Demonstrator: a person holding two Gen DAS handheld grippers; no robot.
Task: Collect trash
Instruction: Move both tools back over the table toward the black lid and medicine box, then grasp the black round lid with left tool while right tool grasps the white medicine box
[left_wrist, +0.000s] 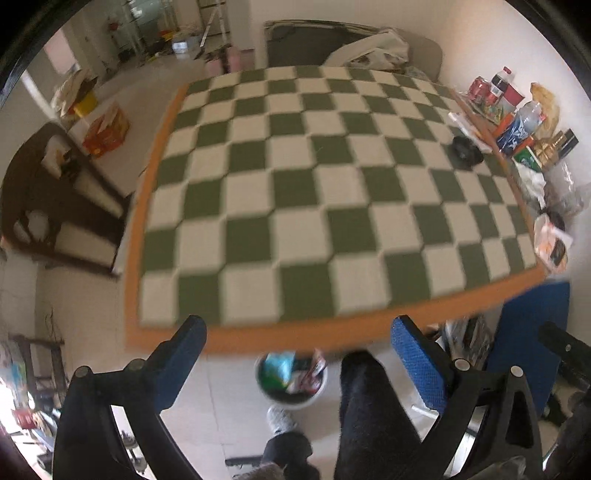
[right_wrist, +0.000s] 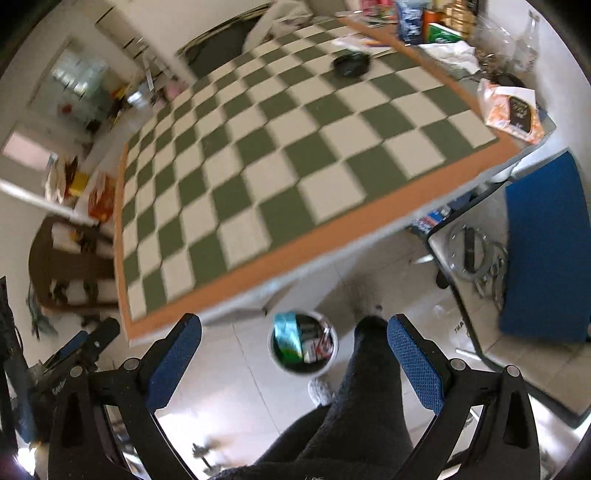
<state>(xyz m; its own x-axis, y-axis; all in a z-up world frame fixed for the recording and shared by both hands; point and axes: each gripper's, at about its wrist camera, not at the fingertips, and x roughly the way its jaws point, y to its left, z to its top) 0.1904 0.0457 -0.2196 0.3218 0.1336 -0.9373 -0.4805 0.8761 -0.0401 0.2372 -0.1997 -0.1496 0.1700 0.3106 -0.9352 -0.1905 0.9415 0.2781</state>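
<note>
Trash, colourful crumpled wrappers (right_wrist: 295, 338), filled a round white bin (right_wrist: 334, 360) on the tiled floor, just below the near edge of the bench (left_wrist: 258, 341) with its green-and-white checked cloth. Near the far right corner of the bench lay a small black dish-like object (left_wrist: 468, 149), beside a cluster of bottles and packets (left_wrist: 517, 114). Both the left gripper (left_wrist: 299, 360) and the right gripper (right_wrist: 293, 360) hung wide open and held nothing.
</note>
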